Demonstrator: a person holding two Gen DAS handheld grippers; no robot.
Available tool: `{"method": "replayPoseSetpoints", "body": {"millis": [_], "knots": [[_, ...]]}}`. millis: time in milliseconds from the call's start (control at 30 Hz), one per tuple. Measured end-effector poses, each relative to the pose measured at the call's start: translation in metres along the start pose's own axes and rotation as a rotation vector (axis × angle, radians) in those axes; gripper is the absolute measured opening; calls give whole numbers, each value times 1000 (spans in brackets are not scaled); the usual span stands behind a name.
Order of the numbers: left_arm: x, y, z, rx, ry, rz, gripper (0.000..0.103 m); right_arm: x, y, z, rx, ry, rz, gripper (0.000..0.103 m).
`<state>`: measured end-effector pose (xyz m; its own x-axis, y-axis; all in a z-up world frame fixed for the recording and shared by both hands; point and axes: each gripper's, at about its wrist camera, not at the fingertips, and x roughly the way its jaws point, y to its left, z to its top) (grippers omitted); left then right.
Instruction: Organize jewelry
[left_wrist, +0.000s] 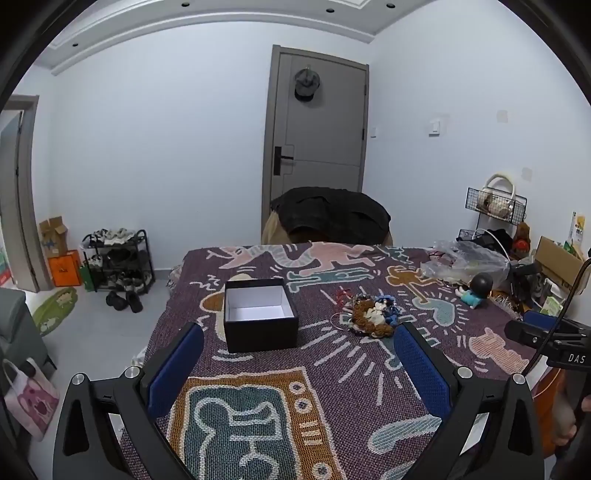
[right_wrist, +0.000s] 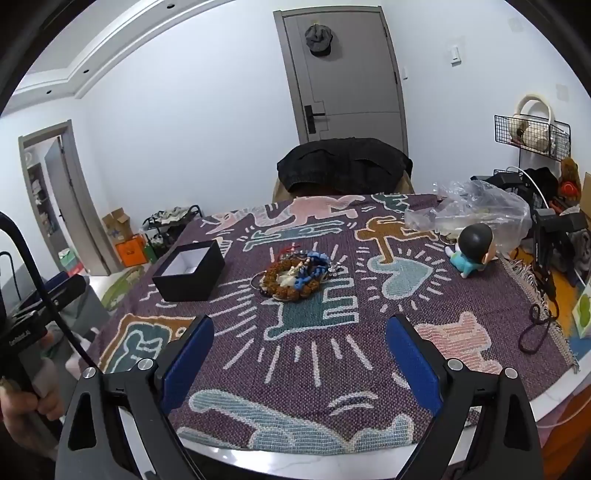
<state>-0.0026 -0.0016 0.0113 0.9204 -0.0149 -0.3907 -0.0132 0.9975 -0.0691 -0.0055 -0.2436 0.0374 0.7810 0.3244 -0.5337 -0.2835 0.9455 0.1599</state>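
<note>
Left hand-held gripper (left_wrist: 298, 345) hovered released, jaws spread wide, nothing between them. Black box (left_wrist: 260, 314) sat lidless straight ahead of it on the blanket-covered bench (left_wrist: 332, 387), white inside. Jewelry pile (left_wrist: 375, 314) lay ahead toward its right finger, just beside the box, not touching. Right hand-held gripper (right_wrist: 299, 339) also released, empty; jewelry pile (right_wrist: 295, 275) straight ahead, box (right_wrist: 189, 271) ahead-left, figurine (right_wrist: 471, 247) and plastic bag (right_wrist: 480, 206) far ahead-right.
</note>
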Motion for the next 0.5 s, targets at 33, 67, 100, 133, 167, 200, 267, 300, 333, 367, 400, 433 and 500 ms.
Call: {"method": "replayPoseSetpoints", "body": {"millis": [33,67,100,133,167,200,267,300,333,367,400,433,500], "knots": [[0,0,1,0,1,1,103,0,0,1,4,-3,0,94],[0,-1,-2,2,0,3,103,-1,0,0,4,-4,0,94],[0,-1,-1,2,2,2,103,0,0,0,6,-3,1,94],[0,0,-1,3,1,1,103,-1,0,0,7,-4,1,94],[0,-1,-1,3,0,2,103,-1,0,0,7,-5,0,94],[0,-1,-1,2,0,3,103,-1,0,-1,7,-6,-2,94],[-1,-1,-2,1,-3,-2,103,-1,0,0,7,-8,-4,94],[-2,0,-2,0,-6,-5,103,-2,0,1,6,-9,-6,94],[-4,1,-3,-2,-10,-6,103,-2,1,1,6,-13,-8,94],[-5,1,-3,-2,-13,-6,103,-3,0,1,6,-15,-8,94],[-5,1,-3,-2,-13,-4,103,-5,1,2,4,-19,-9,94],[-6,2,-3,-1,-13,-2,103,-5,1,2,3,-23,-8,94],[-7,3,-3,-3,-12,1,103,-7,1,3,3,-30,-9,94]]}}
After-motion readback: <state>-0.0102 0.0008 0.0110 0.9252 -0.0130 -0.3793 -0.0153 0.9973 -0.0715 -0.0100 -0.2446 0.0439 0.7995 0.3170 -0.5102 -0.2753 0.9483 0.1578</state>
